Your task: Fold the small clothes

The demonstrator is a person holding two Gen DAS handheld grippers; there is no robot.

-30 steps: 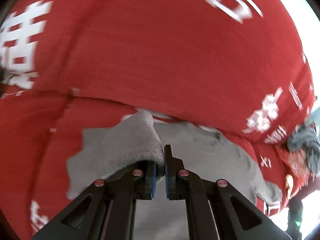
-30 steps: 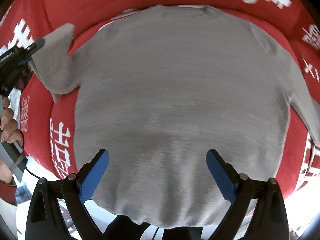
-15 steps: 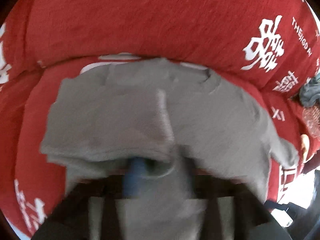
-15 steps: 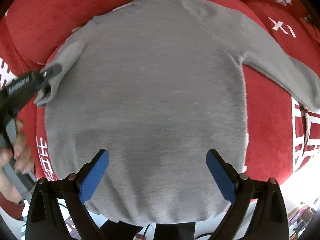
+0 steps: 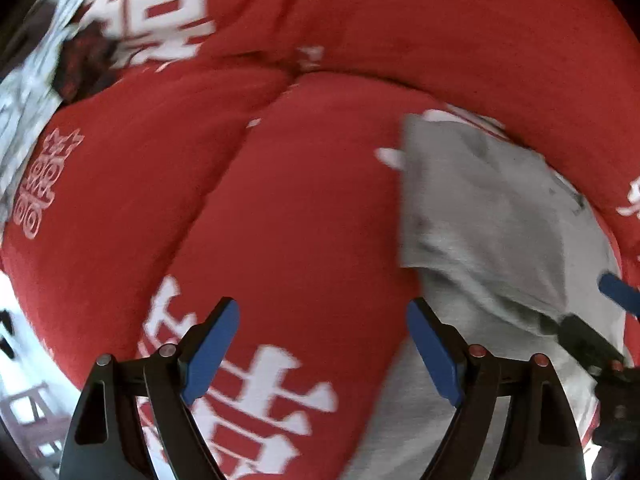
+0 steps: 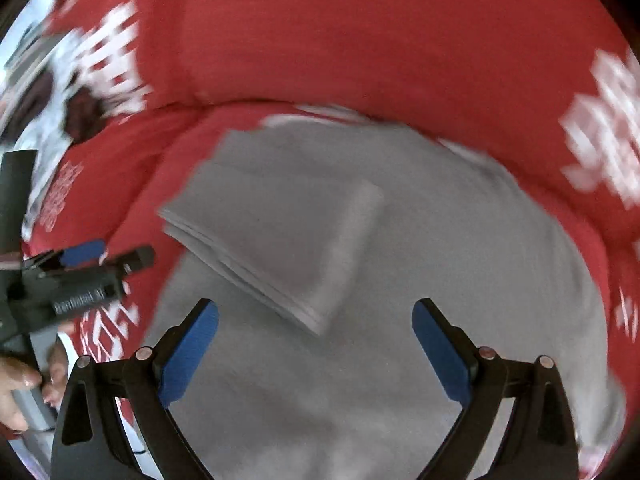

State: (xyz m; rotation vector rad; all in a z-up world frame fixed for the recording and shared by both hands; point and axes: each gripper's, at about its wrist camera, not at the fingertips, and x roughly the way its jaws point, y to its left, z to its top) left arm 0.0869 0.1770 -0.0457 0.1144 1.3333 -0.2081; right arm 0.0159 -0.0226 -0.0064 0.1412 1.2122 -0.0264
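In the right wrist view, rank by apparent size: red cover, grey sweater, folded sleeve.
1. Red cover
2. Grey sweater, roughly as large; fisheye and nearness make this unsure
3. Folded sleeve, clearly smallest

Both fisheye views are evenly and softly lit, with no hard shadows on the red cover (image 5: 304, 208). Daylight blows out to white at about 8 o'clock in each view. Motion blur smears the white print, worst at 10 and 2 o'clock in the right wrist view, and softens the grey garment (image 6: 420, 240) at its edges. The gripper fingers (image 6: 188, 350) at 6 o'clock stay sharp. Straight lines bow outward near the rim, and a dark vignette closes every corner.
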